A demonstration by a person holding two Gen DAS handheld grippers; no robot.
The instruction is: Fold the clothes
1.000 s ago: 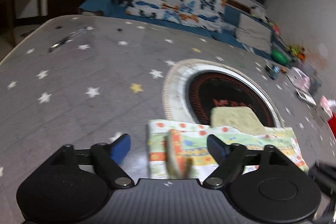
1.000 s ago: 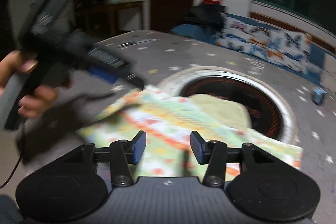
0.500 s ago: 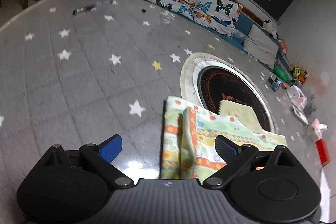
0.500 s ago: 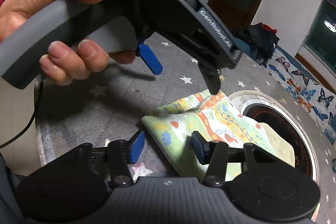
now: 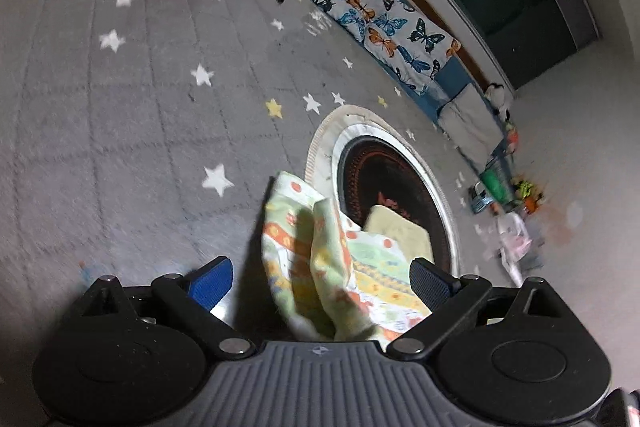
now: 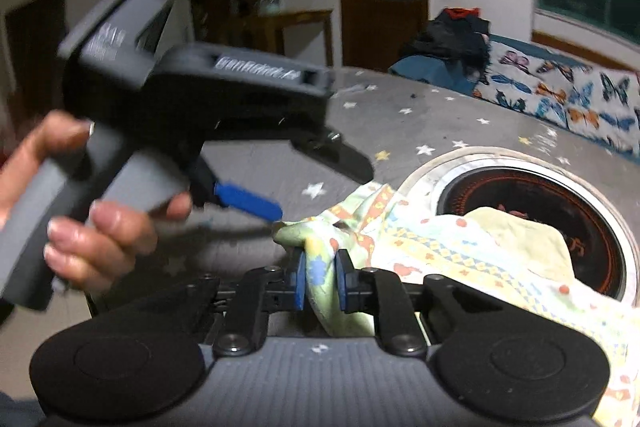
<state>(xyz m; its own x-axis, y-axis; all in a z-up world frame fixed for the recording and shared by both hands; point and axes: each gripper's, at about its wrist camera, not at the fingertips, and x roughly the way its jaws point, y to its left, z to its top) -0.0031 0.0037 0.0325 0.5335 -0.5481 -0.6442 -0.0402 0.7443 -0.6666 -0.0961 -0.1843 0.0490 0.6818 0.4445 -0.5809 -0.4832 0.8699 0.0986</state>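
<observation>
Blue pads on your right tool (image 6: 320,281) are clamped on a bunched corner of the patterned cloth (image 6: 452,247), w/ the fabric pinched up between them and hanging down toward the tool body. Your left tool (image 5: 320,279) has its pads wide apart; a raised fold of the same cloth (image 5: 320,259) stands in the gap, touching neither pad as far as you can see. From the right wrist cam, your left hand (image 6: 80,203) grips the grey handle, and that tool's lower blue pad (image 6: 248,205) sits just above the cloth's near corner; can't tell if it touches. Rest of the cloth lies spread on the grey star-print table (image 5: 132,115), its far part draped over the rim of the round black inset (image 5: 384,179) at the table's middle. A pale yellow piece (image 5: 400,231) lies partly over that inset, against the cloth. Past the far table edge: butterfly-print cushion (image 5: 384,27).
</observation>
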